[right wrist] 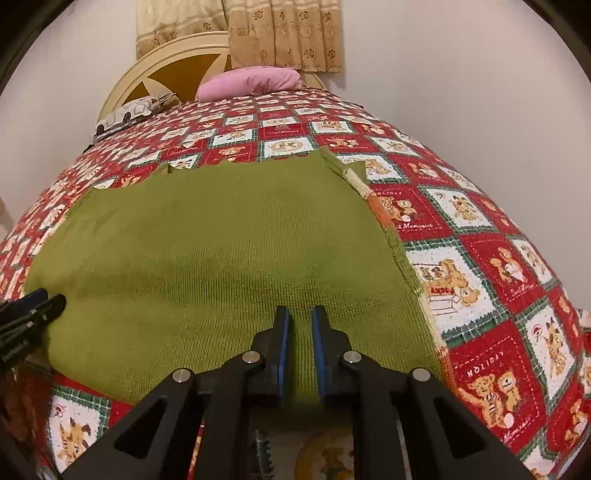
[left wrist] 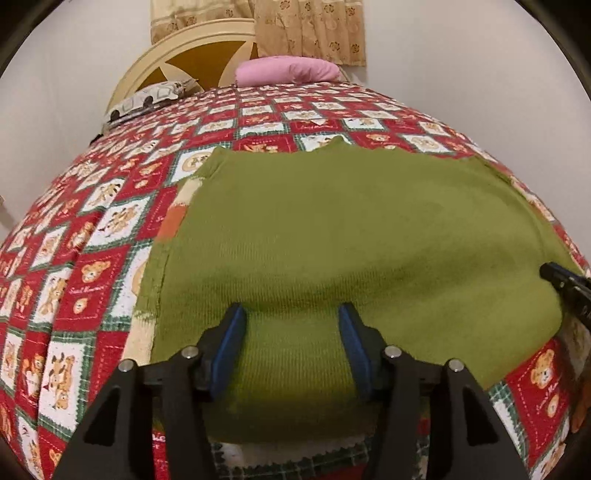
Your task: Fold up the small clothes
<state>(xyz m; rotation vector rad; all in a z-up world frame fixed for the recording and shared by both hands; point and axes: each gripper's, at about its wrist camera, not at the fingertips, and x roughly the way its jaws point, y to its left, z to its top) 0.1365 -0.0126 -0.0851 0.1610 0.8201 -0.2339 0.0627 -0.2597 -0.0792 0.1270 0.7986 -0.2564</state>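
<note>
A green knitted garment [left wrist: 332, 229] lies spread flat on the bed; it also fills the middle of the right wrist view [right wrist: 221, 240]. A cream and orange striped edge [left wrist: 177, 210] shows along its left side, and along its right side in the right wrist view [right wrist: 373, 195]. My left gripper [left wrist: 291, 314] is open, its blue pads either side of the garment's near hem. My right gripper [right wrist: 300, 314] is nearly closed, with a narrow strip of the green knit between its pads at the near hem. Each gripper shows at the edge of the other's view.
The bed has a red and white teddy-bear quilt [left wrist: 92, 258]. A pink pillow [left wrist: 288, 70] and a patterned pillow [left wrist: 147, 99] lie at the far headboard [left wrist: 192, 48]. White walls stand on both sides. Curtains [left wrist: 306, 29] hang behind.
</note>
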